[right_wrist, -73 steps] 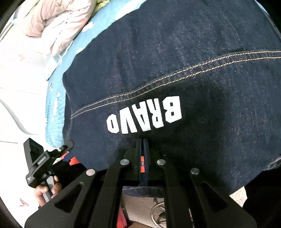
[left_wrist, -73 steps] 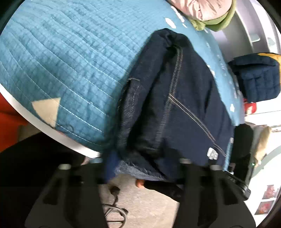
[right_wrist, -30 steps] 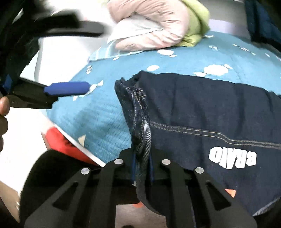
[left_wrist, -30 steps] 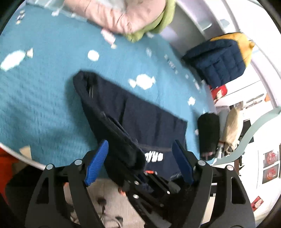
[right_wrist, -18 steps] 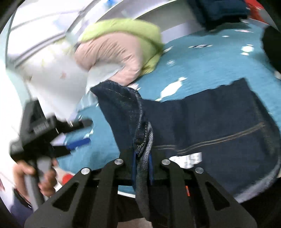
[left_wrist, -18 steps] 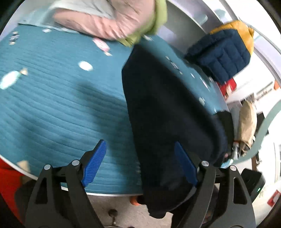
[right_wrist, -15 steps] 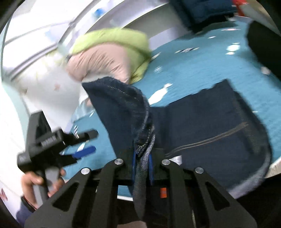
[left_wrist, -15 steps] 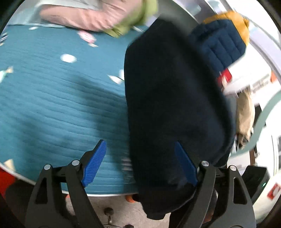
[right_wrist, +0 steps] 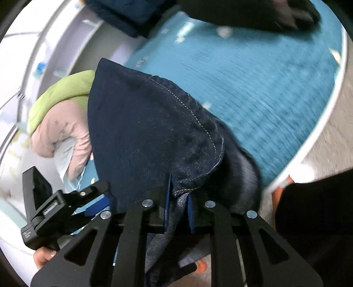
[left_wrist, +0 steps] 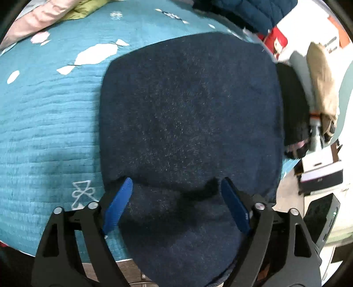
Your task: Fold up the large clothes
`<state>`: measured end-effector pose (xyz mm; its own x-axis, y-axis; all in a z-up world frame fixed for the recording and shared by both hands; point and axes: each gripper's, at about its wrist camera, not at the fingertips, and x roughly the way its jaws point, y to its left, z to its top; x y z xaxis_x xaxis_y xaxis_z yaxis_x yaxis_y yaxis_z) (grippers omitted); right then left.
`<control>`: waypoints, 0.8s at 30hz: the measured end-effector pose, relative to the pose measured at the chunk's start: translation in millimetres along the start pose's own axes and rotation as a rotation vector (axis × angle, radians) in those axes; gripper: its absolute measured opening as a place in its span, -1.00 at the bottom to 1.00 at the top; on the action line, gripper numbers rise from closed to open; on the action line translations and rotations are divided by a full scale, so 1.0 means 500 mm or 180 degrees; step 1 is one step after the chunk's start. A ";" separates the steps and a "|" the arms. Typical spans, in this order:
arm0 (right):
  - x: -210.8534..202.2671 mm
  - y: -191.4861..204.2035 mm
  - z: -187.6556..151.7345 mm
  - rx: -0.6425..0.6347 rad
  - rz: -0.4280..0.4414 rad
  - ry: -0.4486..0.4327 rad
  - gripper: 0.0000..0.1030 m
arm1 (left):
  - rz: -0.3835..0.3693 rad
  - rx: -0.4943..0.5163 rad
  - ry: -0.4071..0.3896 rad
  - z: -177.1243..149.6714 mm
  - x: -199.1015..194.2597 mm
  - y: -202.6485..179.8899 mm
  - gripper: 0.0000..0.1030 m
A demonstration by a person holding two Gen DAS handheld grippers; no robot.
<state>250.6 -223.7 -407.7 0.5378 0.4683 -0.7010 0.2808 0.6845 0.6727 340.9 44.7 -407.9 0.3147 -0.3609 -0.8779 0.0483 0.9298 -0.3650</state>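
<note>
Two tools: left tool (left_wrist: 174, 194) spread wide, widening, over one denim garment (left_wrist: 189, 114); right tool (right_wrist: 178, 198) loosening, hem between.

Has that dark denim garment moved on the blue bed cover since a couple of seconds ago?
Yes. The denim garment has been flipped over away from the edge of the blue bed cover, so its BRAVO lettering no longer shows.

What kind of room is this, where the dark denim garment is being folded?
Most likely a bedroom. The denim garment lies on a bed with a teal quilted cover; pink and green bedding is piled at its far end, and a navy padded jacket lies beyond.
</note>
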 end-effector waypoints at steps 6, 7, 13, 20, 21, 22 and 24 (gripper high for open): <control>-0.070 -0.002 0.017 -0.0114 -0.0358 -0.0048 -0.34 | 0.0252 0.0255 0.0076 -0.004 0.016 -0.040 0.74; -0.095 0.004 0.021 -0.0208 -0.0375 -0.0123 -0.33 | 0.0217 0.0231 0.0075 -0.003 0.014 -0.036 0.74; -0.163 0.077 0.033 -0.0921 -0.0384 -0.0383 -0.33 | -0.0169 0.0150 0.0000 0.016 -0.034 -0.037 0.74; 0.007 0.083 0.043 -0.1047 -0.0558 0.0393 -0.34 | -0.0306 0.0506 -0.0157 0.117 -0.075 -0.092 0.74; 0.020 0.070 0.034 -0.0983 -0.0634 0.0479 -0.43 | -0.0268 0.0574 -0.0134 0.138 -0.063 -0.101 0.74; 0.031 0.051 0.023 -0.0896 -0.0703 0.0580 -0.43 | -0.0239 0.0598 -0.0086 0.158 -0.049 -0.106 0.74; 0.040 0.019 0.003 -0.0836 -0.0826 0.0684 -0.43 | -0.0193 0.0602 0.0088 0.191 -0.005 -0.117 0.74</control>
<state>264.9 -208.6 -414.9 0.2903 0.3486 -0.8912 0.1579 0.9011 0.4039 427.9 -1.8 -354.6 0.2797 -0.4160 -0.8653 0.2443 0.9024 -0.3549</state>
